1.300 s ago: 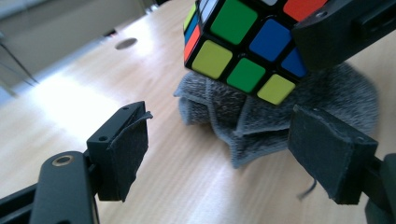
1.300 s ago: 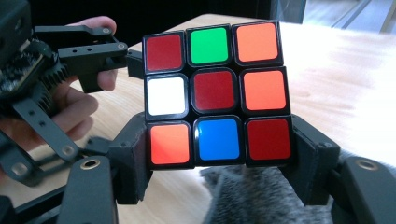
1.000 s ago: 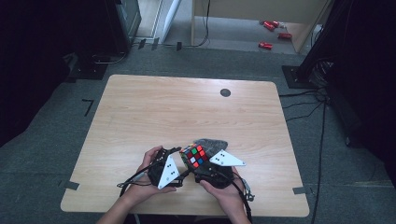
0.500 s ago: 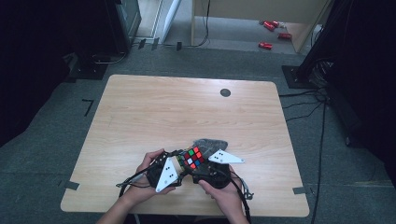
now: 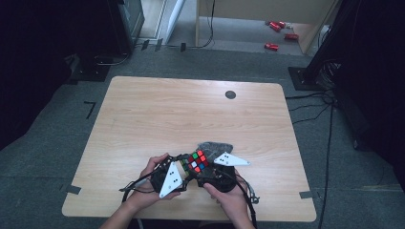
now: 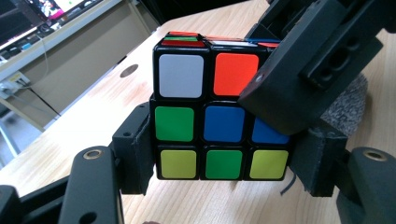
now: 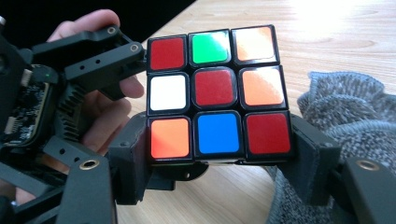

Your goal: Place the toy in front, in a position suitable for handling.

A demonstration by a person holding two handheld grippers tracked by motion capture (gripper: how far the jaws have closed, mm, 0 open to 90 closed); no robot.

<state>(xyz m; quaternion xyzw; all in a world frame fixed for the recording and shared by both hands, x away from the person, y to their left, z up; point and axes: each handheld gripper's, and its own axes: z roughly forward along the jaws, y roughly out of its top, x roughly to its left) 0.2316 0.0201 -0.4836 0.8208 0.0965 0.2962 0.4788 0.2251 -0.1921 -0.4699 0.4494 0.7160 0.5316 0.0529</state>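
I have the puzzle cube (image 5: 195, 161) pinched from both sides above the near edge of the table (image 5: 143, 114), and both tongs are gripping it. The left tongs (image 6: 219, 163) have just been closing, and their jaws now clamp the cube's bottom layer, one on each side of the yellow-green-yellow row. The right tongs (image 7: 219, 154) hold the row of orange, blue and red stickers nearest them, their jaws pressed to its two ends. The danger I see is in the turn: in the left gripper view one jaw of the right tongs lies slantwise over the cube's middle and top layers, so if I twist now that jaw may block the layer or lever it askew. The layers look slightly out of line at the top edge, and I judge a forced turn could jam the cube or pop a piece loose. A slack grip on either side would let it drop onto the grey cloth (image 7: 345, 107) just beyond the right tongs, or onto bare wood.
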